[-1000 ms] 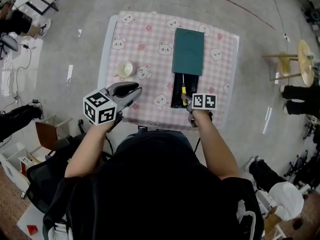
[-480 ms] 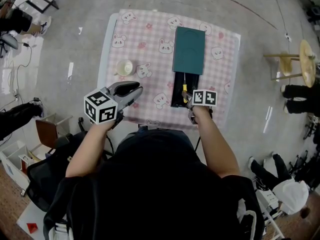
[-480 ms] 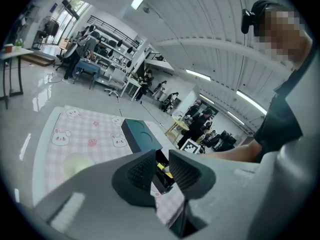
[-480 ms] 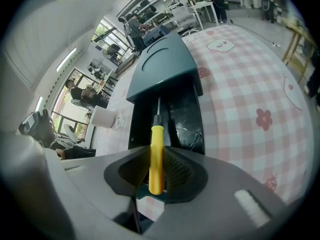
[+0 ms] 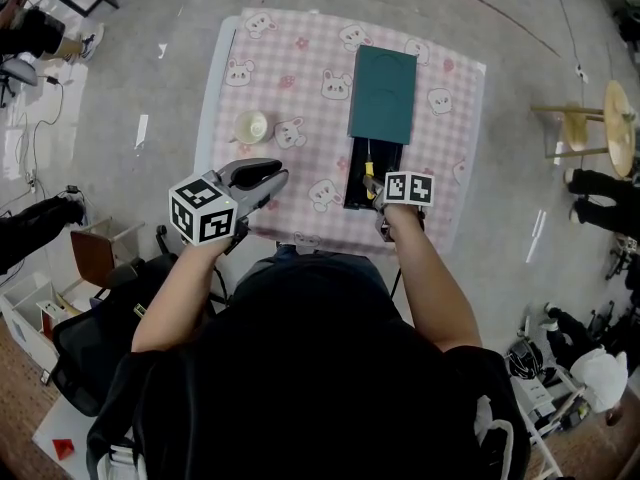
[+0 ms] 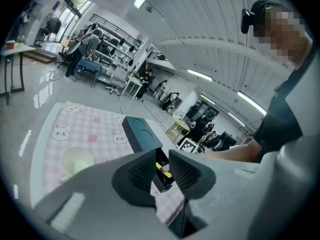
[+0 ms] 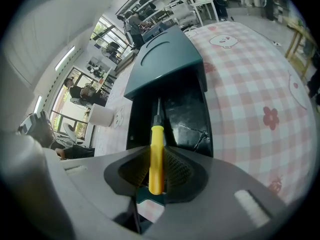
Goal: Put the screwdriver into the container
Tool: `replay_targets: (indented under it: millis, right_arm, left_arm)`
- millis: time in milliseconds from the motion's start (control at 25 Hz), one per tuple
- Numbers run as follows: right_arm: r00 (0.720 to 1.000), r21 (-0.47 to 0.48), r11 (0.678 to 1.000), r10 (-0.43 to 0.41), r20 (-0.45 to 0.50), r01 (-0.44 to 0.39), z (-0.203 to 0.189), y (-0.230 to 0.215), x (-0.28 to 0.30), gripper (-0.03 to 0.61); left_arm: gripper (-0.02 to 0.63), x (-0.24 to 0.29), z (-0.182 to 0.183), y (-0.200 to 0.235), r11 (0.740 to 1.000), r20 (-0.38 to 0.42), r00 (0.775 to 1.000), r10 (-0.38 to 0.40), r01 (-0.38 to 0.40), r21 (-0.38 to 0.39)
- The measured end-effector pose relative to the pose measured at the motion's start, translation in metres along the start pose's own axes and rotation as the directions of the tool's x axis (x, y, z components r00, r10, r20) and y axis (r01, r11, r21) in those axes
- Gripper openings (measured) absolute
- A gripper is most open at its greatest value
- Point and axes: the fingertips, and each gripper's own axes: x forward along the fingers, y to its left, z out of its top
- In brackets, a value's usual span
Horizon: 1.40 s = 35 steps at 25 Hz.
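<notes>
Two jaws of the right gripper (image 7: 156,170) were clamped on the yellow handle of the screwdriver (image 7: 156,146), its shaft reaching into the open black container (image 7: 187,115). The left gripper (image 6: 161,173) hung empty, jaws slightly parted.

right gripper creeps forward, bystander drifts away

the right gripper (image 5: 376,186) edges a little forward along the table (image 5: 290,88). its marker cube (image 5: 408,188) now sits closer to the teal lid (image 5: 382,96) than a second ago. the yellow handle of the screwdriver (image 5: 368,170) reaches slightly further over the open black container (image 5: 352,183). the whole table rides a touch higher and further right in the head view, which looks like a small shift of the camera. on the floor at lower right, a dark figure with something white (image 5: 603,373) moves towards the frame's right edge.
</notes>
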Motion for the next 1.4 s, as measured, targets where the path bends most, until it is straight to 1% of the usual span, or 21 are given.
replay_targets:
  millis: [160, 880, 1400]
  right_arm:
    - [1.000, -0.009, 1.000, -0.003, -0.010, 0.003, 0.000, 0.001, 0.006, 0.114]
    - [0.999, 0.029, 0.999, 0.023, -0.038, -0.022, 0.000, 0.004, 0.017, 0.114]
    - [0.999, 0.039, 0.999, 0.014, -0.046, -0.012, -0.001, 0.003, 0.021, 0.114]
  left_arm:
    - [0.077, 0.002, -0.005, 0.002, 1.000, -0.006, 1.000, 0.000, 0.000, -0.007]
    - [0.075, 0.003, -0.006, 0.004, 1.000, 0.005, 1.000, 0.008, -0.008, -0.011]
    - [0.075, -0.001, -0.012, 0.006, 0.999, 0.004, 1.000, 0.010, -0.010, -0.034]
